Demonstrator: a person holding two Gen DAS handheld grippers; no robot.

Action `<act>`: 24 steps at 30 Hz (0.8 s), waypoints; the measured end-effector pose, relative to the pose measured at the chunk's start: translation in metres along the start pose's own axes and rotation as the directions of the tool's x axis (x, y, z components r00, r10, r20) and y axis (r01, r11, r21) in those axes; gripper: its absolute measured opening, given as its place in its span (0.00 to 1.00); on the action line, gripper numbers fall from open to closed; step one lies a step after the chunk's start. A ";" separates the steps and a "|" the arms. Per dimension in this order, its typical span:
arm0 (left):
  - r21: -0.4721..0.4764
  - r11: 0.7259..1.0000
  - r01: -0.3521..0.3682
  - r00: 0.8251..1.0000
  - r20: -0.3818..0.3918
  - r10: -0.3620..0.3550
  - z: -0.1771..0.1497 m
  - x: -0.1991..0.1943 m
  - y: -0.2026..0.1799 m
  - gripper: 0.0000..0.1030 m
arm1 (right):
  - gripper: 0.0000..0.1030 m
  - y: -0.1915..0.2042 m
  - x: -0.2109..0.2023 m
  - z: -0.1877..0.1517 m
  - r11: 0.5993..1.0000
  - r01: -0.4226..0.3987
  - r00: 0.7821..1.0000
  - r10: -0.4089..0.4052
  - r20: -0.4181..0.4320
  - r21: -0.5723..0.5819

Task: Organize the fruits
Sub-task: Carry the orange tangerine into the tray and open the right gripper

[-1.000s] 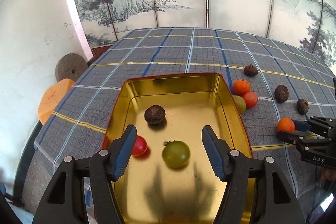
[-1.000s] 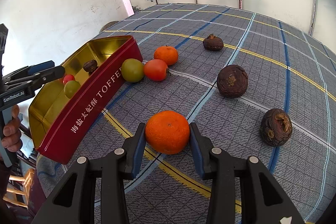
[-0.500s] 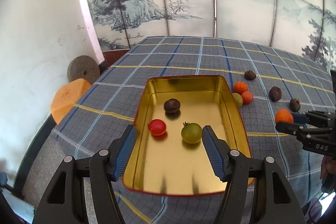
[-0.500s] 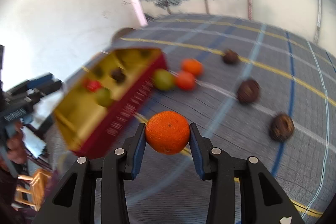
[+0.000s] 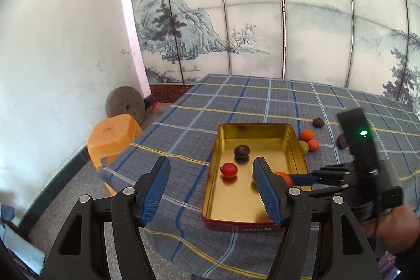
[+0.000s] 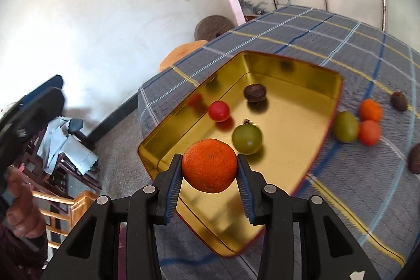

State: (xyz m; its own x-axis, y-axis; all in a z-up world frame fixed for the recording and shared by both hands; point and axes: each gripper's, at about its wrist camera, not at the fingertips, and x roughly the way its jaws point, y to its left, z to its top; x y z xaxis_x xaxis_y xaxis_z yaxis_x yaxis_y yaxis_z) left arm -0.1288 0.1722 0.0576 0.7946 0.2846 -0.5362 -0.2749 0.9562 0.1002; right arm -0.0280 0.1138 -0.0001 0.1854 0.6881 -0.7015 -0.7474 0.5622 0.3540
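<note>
Gold tin [image 6: 302, 75]: holds three fruits; fourth, orange mandarin [image 6: 209, 165], clamped in right gripper [image 6: 210, 175] jaws above tin's near end; left gripper [image 5: 210, 190] jaws apart, empty; several fruits beside tin on worktop [image 5: 236, 96] remain.

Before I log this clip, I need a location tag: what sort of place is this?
Probably a room in a home or teahouse, not a lab. A painted folding screen stands behind a table with a plaid cloth, a plastic stool sits beside it, and a millstone leans on the wall.

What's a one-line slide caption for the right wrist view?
Right hand-held gripper holds a round orange mandarin over the gold-lined red rectangular tin.
</note>
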 end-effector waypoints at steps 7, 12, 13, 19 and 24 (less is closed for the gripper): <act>0.006 1.000 -0.029 0.999 0.041 0.029 0.001 -0.021 0.006 0.66 | 0.36 0.010 0.022 0.012 1.000 -0.001 0.999 0.002 -0.040 0.021; 0.011 0.999 -0.031 0.998 0.062 0.030 0.003 -0.031 0.006 0.68 | 0.36 0.013 0.029 0.019 0.999 0.007 0.999 -0.005 -0.050 0.034; 0.011 0.999 -0.030 0.997 0.065 0.029 0.004 -0.033 0.005 0.68 | 0.36 0.013 0.030 0.019 0.999 0.008 0.999 -0.006 -0.052 0.035; 0.013 1.000 -0.008 0.997 0.077 0.007 0.004 -0.042 0.004 0.72 | 0.36 0.014 0.035 0.021 0.999 0.018 0.998 -0.016 -0.061 0.030; 0.021 0.999 0.039 0.998 0.057 -0.040 0.005 -0.045 -0.005 0.72 | 0.37 0.012 0.037 0.022 0.999 0.020 0.998 -0.018 -0.061 0.039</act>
State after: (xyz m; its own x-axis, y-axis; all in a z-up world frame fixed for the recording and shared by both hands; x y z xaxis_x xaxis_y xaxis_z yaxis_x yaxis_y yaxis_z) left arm -0.1604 0.1551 0.0848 0.8347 0.2496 -0.4909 -0.2325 0.9678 0.0966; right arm -0.0160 0.1559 -0.0085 0.1591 0.6487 -0.7442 -0.7183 0.5932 0.3636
